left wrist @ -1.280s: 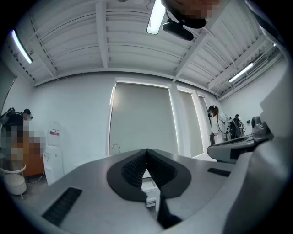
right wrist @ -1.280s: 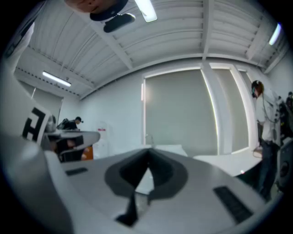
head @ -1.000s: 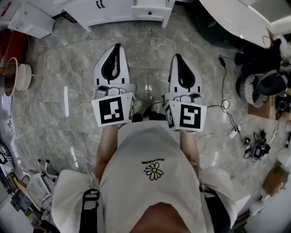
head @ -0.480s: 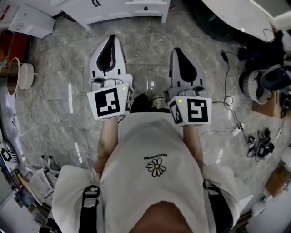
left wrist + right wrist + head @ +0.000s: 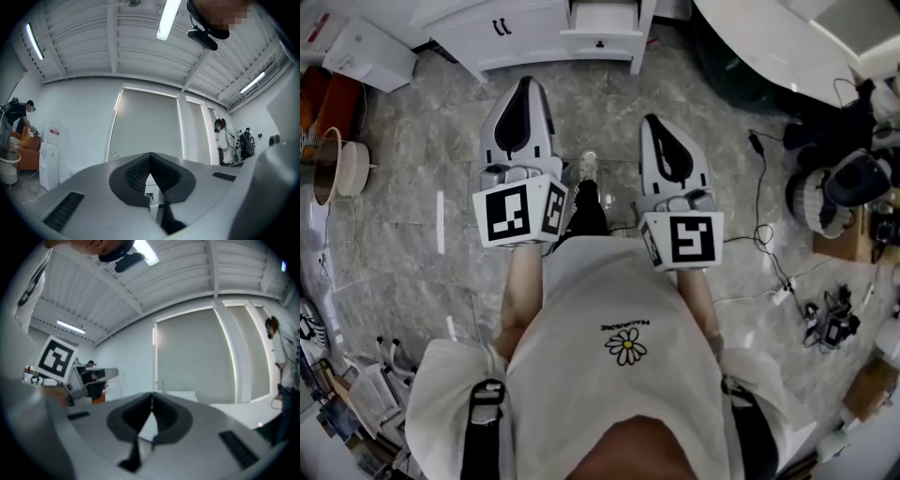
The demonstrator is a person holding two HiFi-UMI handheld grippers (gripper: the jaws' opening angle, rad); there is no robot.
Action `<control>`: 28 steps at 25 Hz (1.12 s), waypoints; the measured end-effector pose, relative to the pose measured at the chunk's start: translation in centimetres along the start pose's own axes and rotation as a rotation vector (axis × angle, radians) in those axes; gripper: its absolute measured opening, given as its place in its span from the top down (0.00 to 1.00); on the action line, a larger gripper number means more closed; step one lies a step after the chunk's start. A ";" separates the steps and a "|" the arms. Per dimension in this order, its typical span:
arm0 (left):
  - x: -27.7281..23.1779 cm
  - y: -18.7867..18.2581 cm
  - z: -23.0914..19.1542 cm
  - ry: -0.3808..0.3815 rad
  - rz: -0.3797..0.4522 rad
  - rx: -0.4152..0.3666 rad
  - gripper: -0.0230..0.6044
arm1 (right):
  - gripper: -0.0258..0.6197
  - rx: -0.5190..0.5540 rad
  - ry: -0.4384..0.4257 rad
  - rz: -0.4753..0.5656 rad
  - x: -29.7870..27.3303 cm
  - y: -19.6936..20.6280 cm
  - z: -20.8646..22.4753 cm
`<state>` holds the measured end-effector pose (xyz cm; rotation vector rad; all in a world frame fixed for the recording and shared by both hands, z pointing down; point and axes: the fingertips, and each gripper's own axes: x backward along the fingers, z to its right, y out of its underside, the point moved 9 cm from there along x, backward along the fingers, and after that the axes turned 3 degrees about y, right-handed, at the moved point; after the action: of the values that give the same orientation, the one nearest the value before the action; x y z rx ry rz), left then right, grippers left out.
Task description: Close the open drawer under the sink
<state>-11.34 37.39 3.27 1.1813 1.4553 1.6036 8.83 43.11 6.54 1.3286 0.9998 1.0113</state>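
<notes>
A white cabinet (image 5: 502, 33) stands at the top of the head view. Its small drawer (image 5: 602, 17) at the right end is pulled out, with a dark knob on the front panel. Both grippers are held out level over the marble floor, short of the cabinet. My left gripper (image 5: 528, 82) points at the cabinet front left of the drawer, its jaws shut and empty (image 5: 150, 154). My right gripper (image 5: 653, 119) sits farther back, below and right of the drawer, also shut with nothing in it (image 5: 151, 394).
A white box (image 5: 366, 47) and a round basin (image 5: 342, 164) lie at the left. A large white curved tub (image 5: 778, 42) stands at the upper right, with cables (image 5: 764, 230) and gear on the floor below it. Another person (image 5: 225, 140) stands far off.
The view has shifted toward the cabinet, so the open drawer now shows at the top. Both grippers have moved slightly forward and stay shut.
</notes>
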 end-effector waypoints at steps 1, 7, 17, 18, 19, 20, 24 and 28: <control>-0.5 0.1 -0.2 0.005 0.003 -0.001 0.93 | 0.91 0.005 0.004 -0.001 -0.5 0.0 0.2; -4.8 1.4 -2.0 0.023 0.001 0.050 0.93 | 0.91 0.043 0.032 -0.024 -4.5 -0.2 1.5; -13.7 3.5 -5.7 0.080 -0.034 -0.006 0.93 | 0.91 0.053 0.047 -0.067 -15.2 -0.5 2.7; -14.6 3.5 -6.3 0.084 -0.035 -0.011 0.93 | 0.91 0.041 0.045 -0.074 -16.5 -0.6 2.8; -15.5 3.7 -6.7 0.085 -0.033 -0.012 0.93 | 0.91 0.023 0.042 -0.079 -17.7 -0.7 2.9; -16.3 3.8 -7.2 0.082 -0.031 -0.009 0.93 | 0.91 -0.001 0.040 -0.083 -18.9 -0.7 3.0; -19.4 4.8 -9.1 0.082 -0.037 0.019 0.93 | 0.91 -0.078 0.042 -0.081 -23.3 -1.1 3.3; -22.6 5.1 -11.1 0.089 -0.024 0.002 0.93 | 0.91 -0.059 0.046 -0.086 -26.8 -0.8 3.6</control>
<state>-12.67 11.73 4.36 1.1025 1.5215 1.6575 5.04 16.30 5.61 1.2089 1.0452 1.0021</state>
